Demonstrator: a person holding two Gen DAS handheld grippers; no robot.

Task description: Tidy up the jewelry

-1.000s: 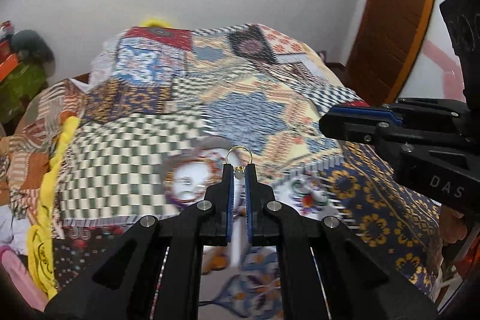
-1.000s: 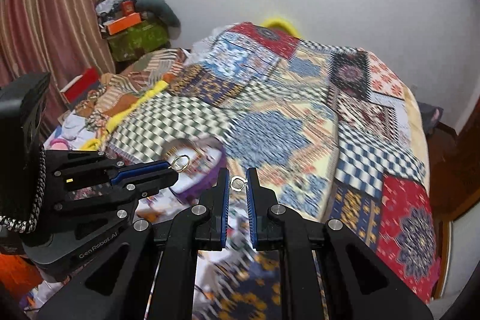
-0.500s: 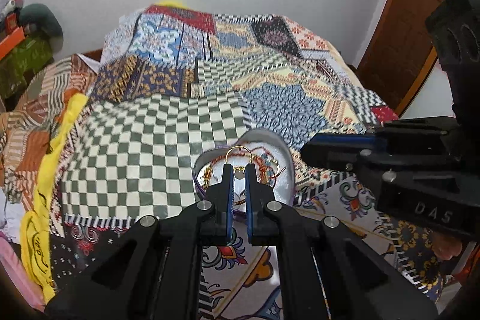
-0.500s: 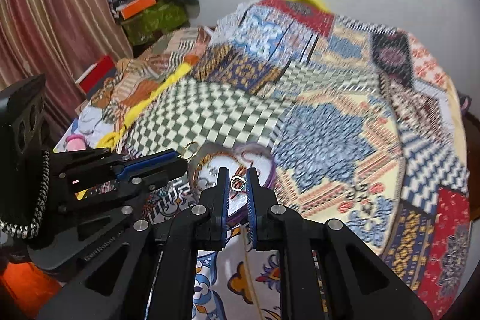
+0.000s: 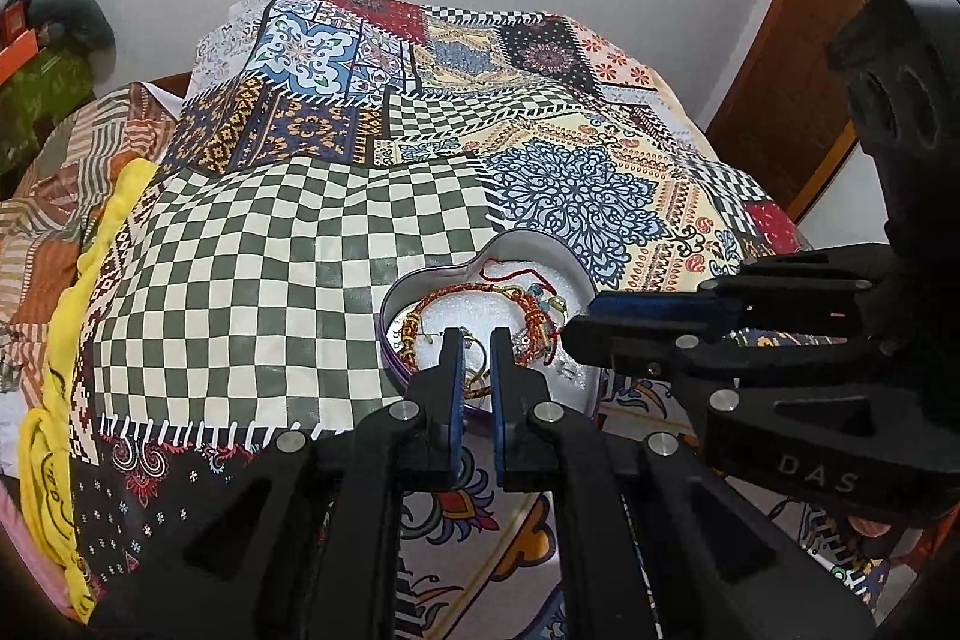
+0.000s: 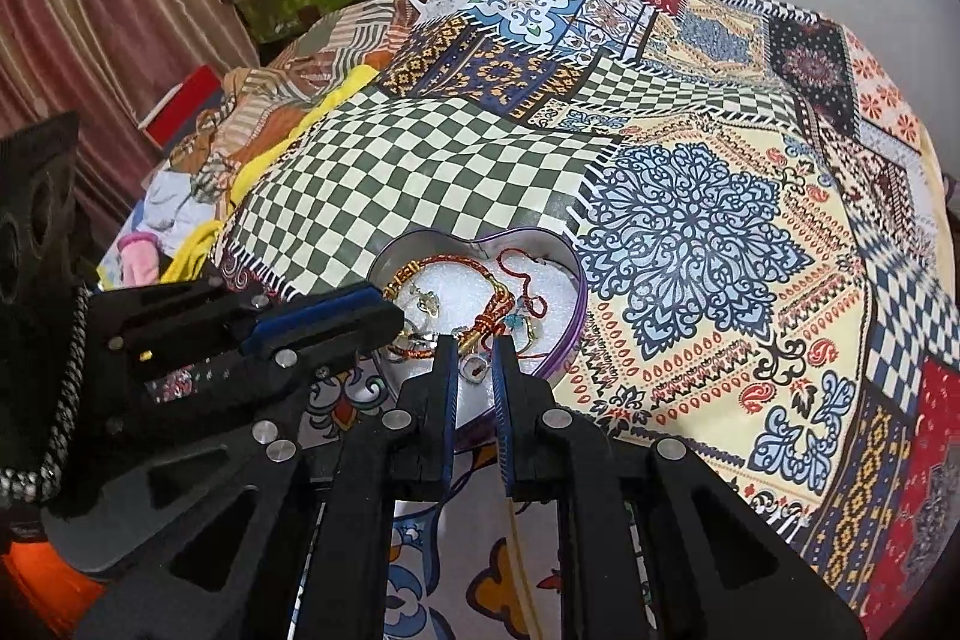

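On the patchwork bedspread (image 5: 312, 232) sits a heart-shaped tin (image 6: 564, 274) of bracelets, and over it both tools tip down: the left gripper (image 5: 477, 340) pinches a gold ring (image 5: 478, 364), while the right gripper (image 6: 474, 349) is letting go of a silver ring (image 6: 473, 369) between its jaws.

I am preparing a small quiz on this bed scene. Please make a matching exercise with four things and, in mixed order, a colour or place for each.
Things:
1. heart-shaped tin
2. checkered patch
3. door
4. small ring

Descriptions:
a. brown wood, at the right edge of the left wrist view
b. between the fingers of the right gripper
c. green and cream squares
d. on the bedspread, holding red thread bracelets

Pairs: 1-d, 2-c, 3-a, 4-b
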